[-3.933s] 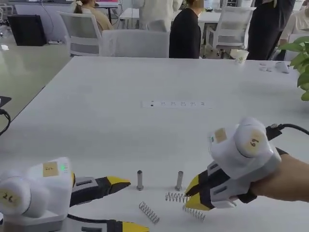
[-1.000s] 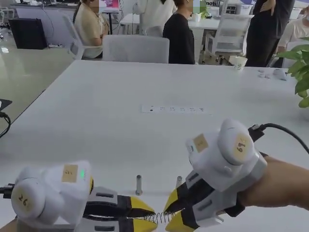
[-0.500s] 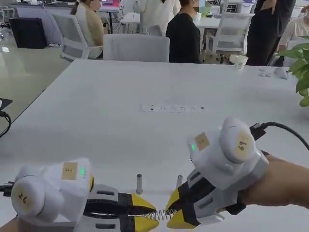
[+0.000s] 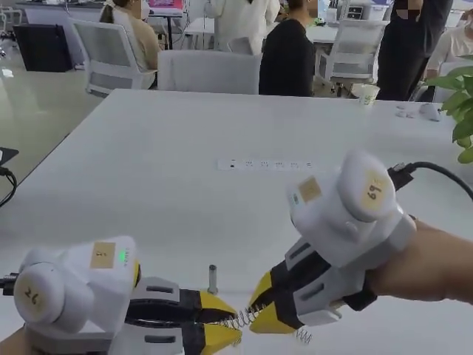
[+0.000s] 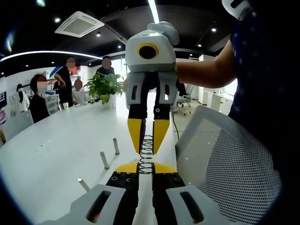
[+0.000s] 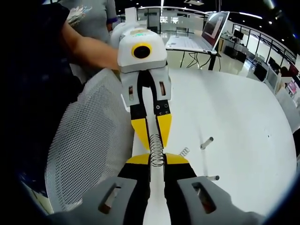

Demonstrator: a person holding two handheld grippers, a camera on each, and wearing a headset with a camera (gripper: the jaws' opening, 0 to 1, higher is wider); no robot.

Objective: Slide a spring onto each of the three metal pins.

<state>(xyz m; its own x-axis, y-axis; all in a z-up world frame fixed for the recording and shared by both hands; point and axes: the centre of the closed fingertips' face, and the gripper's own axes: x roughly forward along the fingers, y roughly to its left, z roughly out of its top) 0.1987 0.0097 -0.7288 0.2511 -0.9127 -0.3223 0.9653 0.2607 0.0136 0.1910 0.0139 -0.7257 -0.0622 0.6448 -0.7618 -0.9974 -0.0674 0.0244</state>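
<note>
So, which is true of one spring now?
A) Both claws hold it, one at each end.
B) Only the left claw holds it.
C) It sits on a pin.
A: the spring runs from the left claw to the right claw, each shut on one end.

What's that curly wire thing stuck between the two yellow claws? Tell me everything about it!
It is a small spring, a thin coil of shiny grey metal wire. It is held up above the white table and runs straight between the two claws. The left claw pinches one end and the right claw pinches the other. Nothing else touches it.
</note>
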